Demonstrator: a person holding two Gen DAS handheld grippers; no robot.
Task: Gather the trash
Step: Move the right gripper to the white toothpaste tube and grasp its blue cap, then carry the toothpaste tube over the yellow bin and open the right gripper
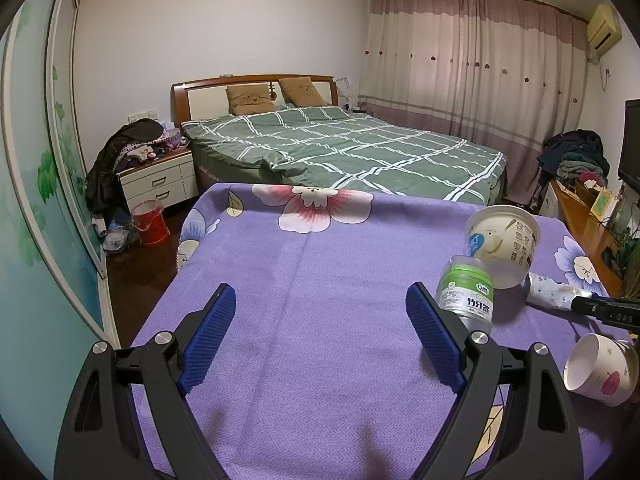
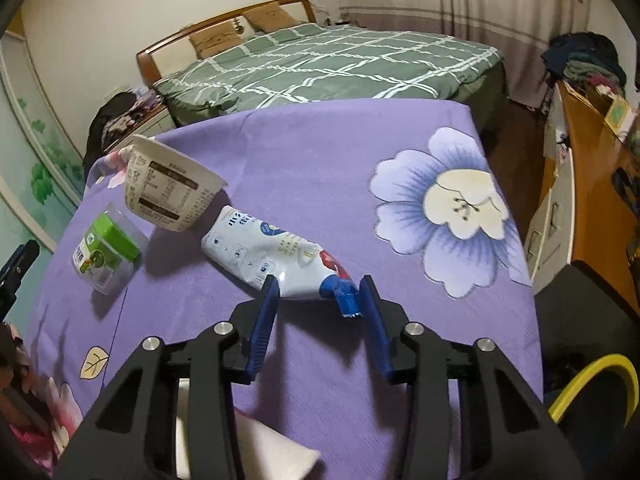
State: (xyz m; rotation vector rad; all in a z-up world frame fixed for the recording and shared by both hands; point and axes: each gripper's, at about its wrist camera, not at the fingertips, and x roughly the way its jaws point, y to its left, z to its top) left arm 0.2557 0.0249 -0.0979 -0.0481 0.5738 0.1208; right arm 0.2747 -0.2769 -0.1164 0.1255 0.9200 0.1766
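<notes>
My right gripper [image 2: 316, 284] has its pads on either side of the crumpled white pouch [image 2: 276, 256] on the purple floral cloth [image 2: 320, 168]; whether they press it I cannot tell. The left wrist view shows only the pouch's far end. My left gripper [image 1: 320, 308] stands released over bare cloth. A paper cup [image 1: 600, 368] on its side appears only there, while both views show the green-lidded jar [image 1: 466, 292] and the tipped paper bowl [image 1: 502, 240].

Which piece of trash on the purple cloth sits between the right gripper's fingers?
The crumpled white pouch; the jar and tub lie farther left.
</notes>
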